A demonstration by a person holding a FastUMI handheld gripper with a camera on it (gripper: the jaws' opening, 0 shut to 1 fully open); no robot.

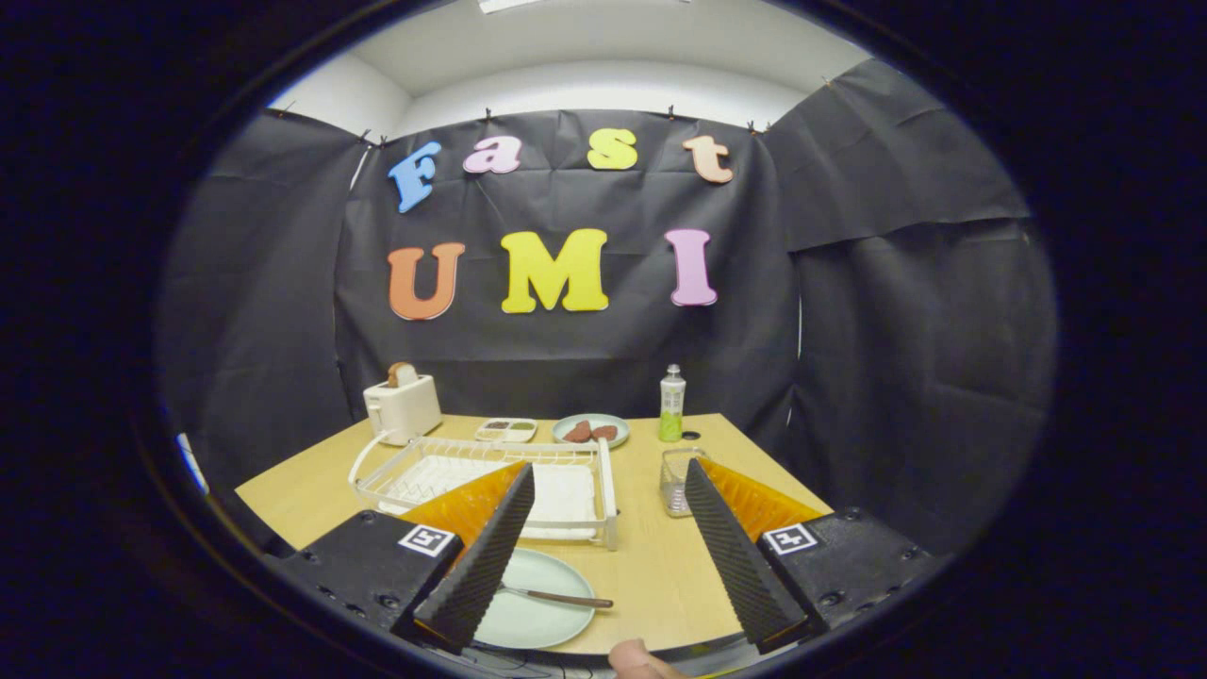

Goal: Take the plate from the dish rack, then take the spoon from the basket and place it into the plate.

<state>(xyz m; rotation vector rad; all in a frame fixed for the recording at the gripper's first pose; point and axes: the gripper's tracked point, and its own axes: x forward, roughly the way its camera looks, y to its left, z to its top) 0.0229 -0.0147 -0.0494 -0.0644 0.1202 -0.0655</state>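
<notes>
We are finding the task all but complete: the plate (539, 601) is lying on the table (651, 556) at about 6 o'clock from the dish rack (490, 476), and the spoon (556, 596) is resting across it. The gripper (603, 556) is hovering with its fingers spread wide and pinching nothing, the plate sitting by the left finger. We are noting that this finger is covering part of the plate, and the clear basket (675, 481) at 3 o'clock from the rack is partly hidden by the right finger, so its contents are hard to judge.
</notes>
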